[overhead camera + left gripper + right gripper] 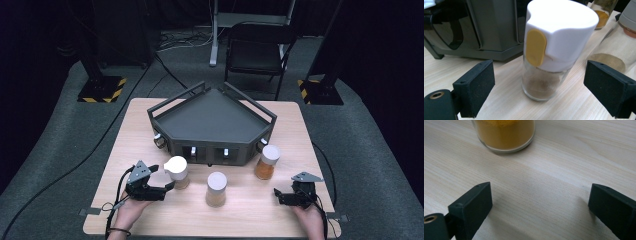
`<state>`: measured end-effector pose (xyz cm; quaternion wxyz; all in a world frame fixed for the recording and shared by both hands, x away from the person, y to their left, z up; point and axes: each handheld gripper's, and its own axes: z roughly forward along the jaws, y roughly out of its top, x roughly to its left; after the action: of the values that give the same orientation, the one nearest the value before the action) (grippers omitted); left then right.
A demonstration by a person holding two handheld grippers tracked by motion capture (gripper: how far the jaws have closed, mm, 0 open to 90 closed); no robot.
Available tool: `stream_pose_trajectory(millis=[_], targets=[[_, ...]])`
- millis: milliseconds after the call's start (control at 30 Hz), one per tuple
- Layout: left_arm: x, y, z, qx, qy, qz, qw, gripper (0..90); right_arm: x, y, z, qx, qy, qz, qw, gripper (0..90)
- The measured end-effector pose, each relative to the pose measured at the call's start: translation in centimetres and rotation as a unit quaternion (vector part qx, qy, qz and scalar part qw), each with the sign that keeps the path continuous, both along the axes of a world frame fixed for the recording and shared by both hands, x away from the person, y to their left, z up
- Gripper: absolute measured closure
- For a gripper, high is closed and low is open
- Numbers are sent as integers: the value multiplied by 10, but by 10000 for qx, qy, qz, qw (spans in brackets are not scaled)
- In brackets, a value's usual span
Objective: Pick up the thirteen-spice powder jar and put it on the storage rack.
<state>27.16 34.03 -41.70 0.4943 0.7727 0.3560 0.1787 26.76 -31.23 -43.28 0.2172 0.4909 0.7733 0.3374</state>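
Three glass spice jars with white caps stand on the wooden table (150, 125). The left jar (177, 171) (554, 50) holds pale brown powder and has a yellow tab on its cap. My left gripper (167, 186) (539, 92) is open just in front of it, jaws to either side and clear of the glass. The middle jar (216, 188) holds tan powder. The right jar (266, 161) (505, 135) holds orange powder. My right gripper (276, 193) (541, 212) is open over bare wood, short of the orange jar.
A dark grey angular tray with rails (212, 122) (486, 30) sits at the table's middle back, close behind the jars. A black chair (257, 52) and stand bases with yellow-black stripes (102, 89) are on the floor beyond the table.
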Motion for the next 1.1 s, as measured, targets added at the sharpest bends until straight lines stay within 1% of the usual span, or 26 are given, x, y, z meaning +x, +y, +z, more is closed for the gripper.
stream_pose_trajectory(millis=[267,533,667,767,867,933,1000,1033,1067,1100], targets=[[7,-5,2,-135,-10,-53,9999,107,0,0,0,0,0,9,10000,44],[15,-17,6,-27,11,-147,9999,110,0,0,0,0,1,11,10000,43],[18,-21,6,-15,5,-159,9999,119,0,0,0,2,5,9,10000,43],[20,-25,5,32,-21,-165,9999,139,0,0,0,3,6,9,10000,44],[22,-28,4,35,-36,-180,9998,160,0,0,0,3,5,10,10000,43],[23,-31,3,81,-79,-225,9997,175,0,0,0,3,5,9,10000,43],[23,-33,2,94,-101,-232,9996,211,0,0,0,4,6,8,10000,44],[24,-34,2,107,-86,-238,9996,211,0,0,0,4,6,8,10000,44],[25,-35,2,139,-92,-246,9996,242,0,0,0,3,6,10,10000,43],[24,-37,1,165,-117,-200,9996,253,0,0,0,2,5,14,10000,43]])
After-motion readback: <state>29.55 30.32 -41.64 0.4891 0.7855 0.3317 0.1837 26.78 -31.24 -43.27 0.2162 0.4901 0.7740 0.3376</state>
